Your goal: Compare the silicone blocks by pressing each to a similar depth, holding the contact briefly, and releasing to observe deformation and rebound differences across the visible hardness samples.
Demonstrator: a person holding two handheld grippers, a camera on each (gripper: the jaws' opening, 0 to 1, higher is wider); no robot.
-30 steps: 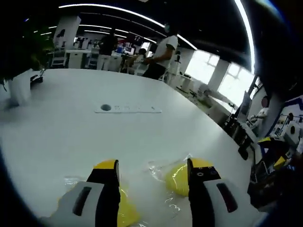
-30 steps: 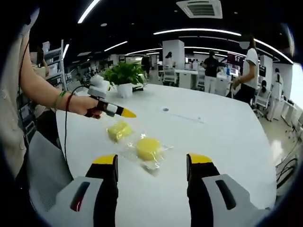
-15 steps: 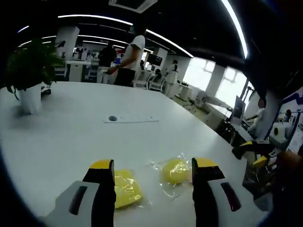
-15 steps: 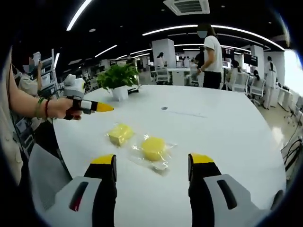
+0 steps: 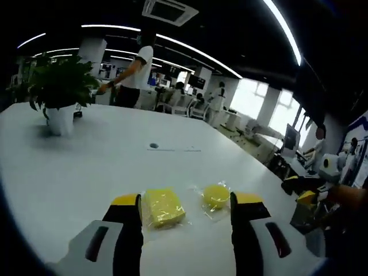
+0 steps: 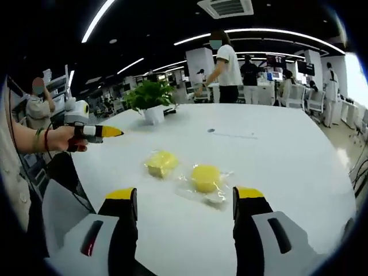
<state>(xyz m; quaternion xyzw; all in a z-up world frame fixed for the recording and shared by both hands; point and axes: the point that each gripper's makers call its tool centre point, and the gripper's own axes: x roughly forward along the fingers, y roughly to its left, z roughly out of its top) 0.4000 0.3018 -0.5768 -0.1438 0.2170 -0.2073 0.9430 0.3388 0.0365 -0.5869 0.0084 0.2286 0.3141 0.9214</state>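
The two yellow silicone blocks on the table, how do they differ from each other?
The square block has flat sides and corners; the round block is a puck with a curved edge. The square block looks broader. In the left gripper view, the square block lies near the left jaw and the round block near the right. Both are yellow, in clear wrap, on the white table.

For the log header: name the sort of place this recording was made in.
Most likely an open-plan office or lab: a large white table carrying a potted plant, rows of desks with people behind, and long ceiling light strips beside an air-conditioning vent.
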